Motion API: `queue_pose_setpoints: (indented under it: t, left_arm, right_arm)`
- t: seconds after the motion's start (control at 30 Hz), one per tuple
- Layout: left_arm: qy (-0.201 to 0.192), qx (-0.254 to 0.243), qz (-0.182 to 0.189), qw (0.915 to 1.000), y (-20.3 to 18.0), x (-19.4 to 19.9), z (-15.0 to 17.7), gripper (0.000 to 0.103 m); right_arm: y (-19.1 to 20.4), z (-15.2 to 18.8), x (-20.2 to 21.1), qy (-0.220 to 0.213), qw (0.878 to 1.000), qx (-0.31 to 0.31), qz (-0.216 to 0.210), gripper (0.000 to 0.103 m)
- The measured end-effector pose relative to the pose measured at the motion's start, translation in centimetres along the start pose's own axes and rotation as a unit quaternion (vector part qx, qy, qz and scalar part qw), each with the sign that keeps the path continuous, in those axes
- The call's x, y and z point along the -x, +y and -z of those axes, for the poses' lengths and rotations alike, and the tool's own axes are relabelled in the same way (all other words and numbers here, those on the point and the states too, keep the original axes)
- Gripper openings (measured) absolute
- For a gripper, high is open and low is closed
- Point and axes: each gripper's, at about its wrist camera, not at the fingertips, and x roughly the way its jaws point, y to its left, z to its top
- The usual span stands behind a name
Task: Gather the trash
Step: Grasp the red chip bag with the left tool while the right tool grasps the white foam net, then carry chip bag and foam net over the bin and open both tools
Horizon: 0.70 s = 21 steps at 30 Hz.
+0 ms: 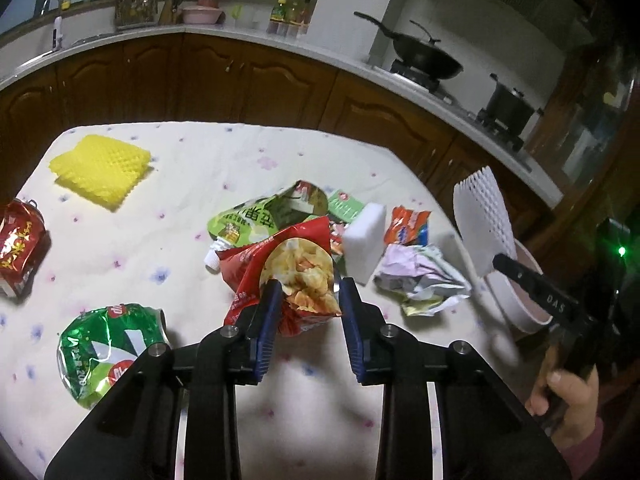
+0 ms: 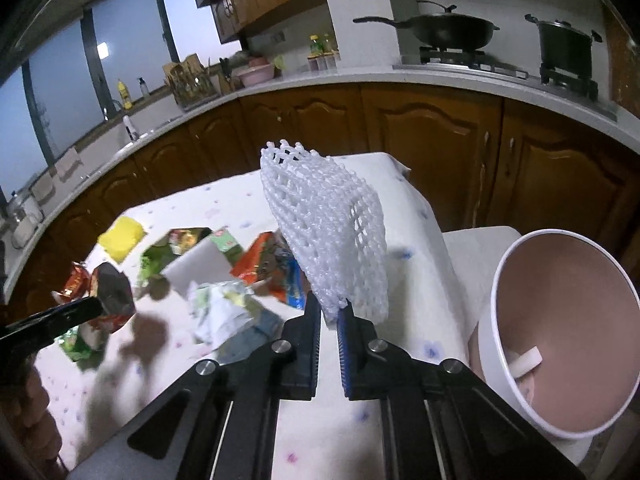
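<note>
Left claw (image 1: 307, 294) grips the red crumpled chip bag (image 1: 294, 276) above the flowered table (image 1: 224, 160); right claw (image 2: 329, 314) pinches the white foam mesh sleeve (image 2: 328, 224), left of the pink-lined white bin (image 2: 560, 320).

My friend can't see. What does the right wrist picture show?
The right gripper is shut on a white foam net, holding it up beside a white bin. Wrappers and crumpled paper litter the flowery tablecloth behind.
</note>
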Motion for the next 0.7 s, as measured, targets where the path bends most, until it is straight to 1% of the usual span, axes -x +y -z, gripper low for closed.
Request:
queue_pose_setpoints:
  t: [0.1,0.3,0.7]
  left_arm:
    - [-0.006,0.0,0.011,0.9999,-0.5,0.7,-0.2,0.028]
    - [-0.02,-0.016,0.029,0.9992,-2.5,2.0,-0.6,0.028]
    - [-0.026,-0.051,0.065,0.9962,-7.4,2.4,-0.6,0.028]
  right_arm:
    - [0.2,-0.3,1.0,-0.008,1.0,-0.001,-0.003,0.008]
    - [0.0,-0.1,3.2,-0.021,1.0,-0.006,0.0,0.008]
    - [-2.4,1.0,7.2,-0.044,0.998,-0.028,0.021,0.008]
